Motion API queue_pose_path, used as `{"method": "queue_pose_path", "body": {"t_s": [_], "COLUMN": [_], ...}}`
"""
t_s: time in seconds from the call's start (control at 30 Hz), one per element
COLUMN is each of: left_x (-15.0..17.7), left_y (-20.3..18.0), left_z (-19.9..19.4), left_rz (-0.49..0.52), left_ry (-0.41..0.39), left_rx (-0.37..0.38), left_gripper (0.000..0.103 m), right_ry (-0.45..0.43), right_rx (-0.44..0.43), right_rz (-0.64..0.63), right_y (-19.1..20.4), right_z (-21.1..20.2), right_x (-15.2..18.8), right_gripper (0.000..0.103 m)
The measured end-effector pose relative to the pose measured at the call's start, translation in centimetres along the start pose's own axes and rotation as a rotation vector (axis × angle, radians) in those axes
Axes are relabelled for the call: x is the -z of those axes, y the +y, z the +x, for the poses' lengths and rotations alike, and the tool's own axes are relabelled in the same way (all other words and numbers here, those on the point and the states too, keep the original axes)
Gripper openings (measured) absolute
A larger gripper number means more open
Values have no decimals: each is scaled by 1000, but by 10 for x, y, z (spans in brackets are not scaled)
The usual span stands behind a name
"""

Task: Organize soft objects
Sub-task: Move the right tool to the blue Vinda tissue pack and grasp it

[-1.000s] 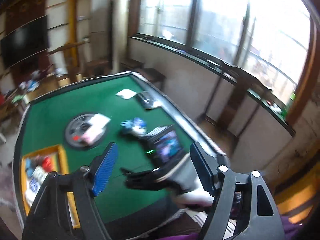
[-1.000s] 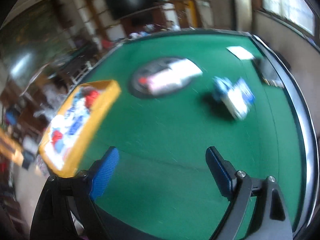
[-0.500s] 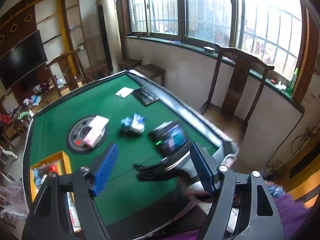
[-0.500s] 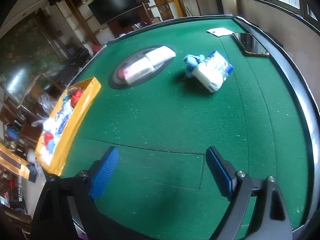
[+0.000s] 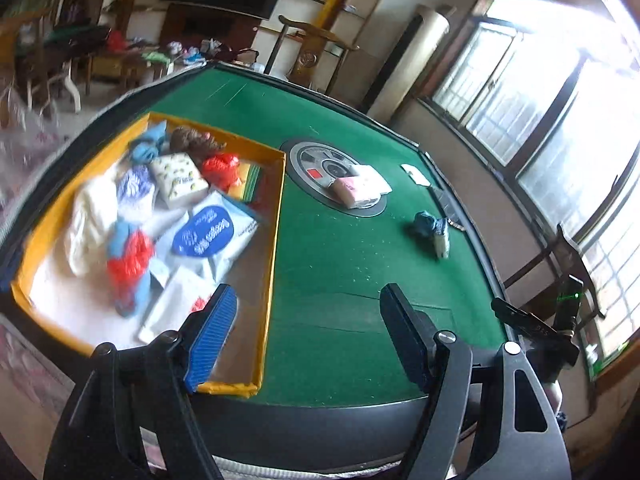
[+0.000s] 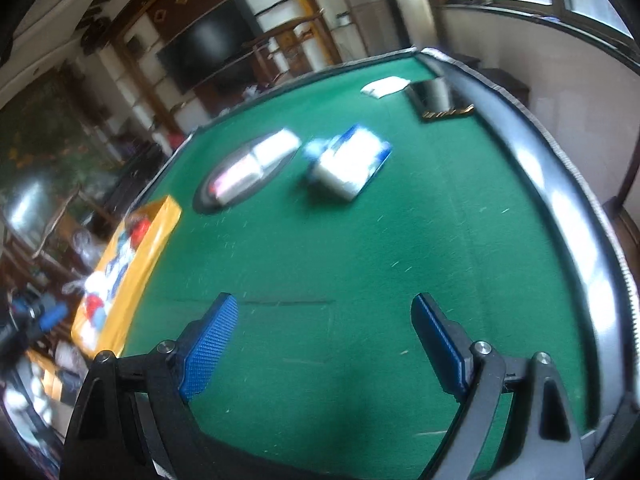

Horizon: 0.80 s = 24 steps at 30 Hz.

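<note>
A yellow-rimmed tray (image 5: 276,240) on the green table holds several soft things: tissue packs, a wet-wipe pack (image 5: 208,234), red and blue bundles. My left gripper (image 5: 308,312) stands open and empty over the table's near edge, beside the tray's right wall. A blue-and-white pack with a blue cloth (image 6: 348,160) lies mid-table, also in the left wrist view (image 5: 434,230). Two tissue packs (image 5: 360,188) rest on the round centre plate (image 6: 240,176). My right gripper (image 6: 324,320) is open and empty above bare felt, well short of the blue-and-white pack. The tray (image 6: 156,236) shows at the left.
A dark phone or remote (image 6: 438,98) and a white paper (image 6: 384,86) lie near the far right corner. The table has a raised grey rim (image 6: 576,216). The other gripper's body (image 5: 536,332) shows at the right edge. Chairs and furniture stand beyond the table.
The left gripper swung left and lower and rolled; its view went from the window side to the yellow tray. The right gripper drifted toward the blue-and-white pack. Both stayed open.
</note>
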<state>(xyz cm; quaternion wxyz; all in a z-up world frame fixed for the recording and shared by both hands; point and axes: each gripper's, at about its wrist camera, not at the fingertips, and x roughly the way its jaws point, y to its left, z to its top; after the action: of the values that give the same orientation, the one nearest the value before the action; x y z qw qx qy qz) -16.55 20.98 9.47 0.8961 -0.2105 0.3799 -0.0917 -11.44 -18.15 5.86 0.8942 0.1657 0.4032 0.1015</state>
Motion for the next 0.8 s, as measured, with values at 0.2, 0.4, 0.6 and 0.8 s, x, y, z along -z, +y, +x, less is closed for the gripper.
{"method": "queue_pose_path", "body": {"t_s": [0.2, 0.4, 0.6, 0.8], "left_x": [13, 32, 29, 20], "left_y": [-24, -49, -56, -66], "left_z": [28, 65, 73, 94], "left_rz": [38, 96, 103, 135], "left_ry": [90, 203, 212, 247], "left_rx": [55, 77, 76, 56], "left_gripper": [76, 76, 76, 76], "right_ry": [-20, 3, 54, 68], "right_rx": [5, -48, -150, -127], "right_rz": [23, 155, 412, 376], "right_y": [-11, -32, -57, -47], "right_z": [4, 53, 118, 148], "right_x": [-22, -66, -114, -117], "right_gripper": [86, 85, 85, 80]}}
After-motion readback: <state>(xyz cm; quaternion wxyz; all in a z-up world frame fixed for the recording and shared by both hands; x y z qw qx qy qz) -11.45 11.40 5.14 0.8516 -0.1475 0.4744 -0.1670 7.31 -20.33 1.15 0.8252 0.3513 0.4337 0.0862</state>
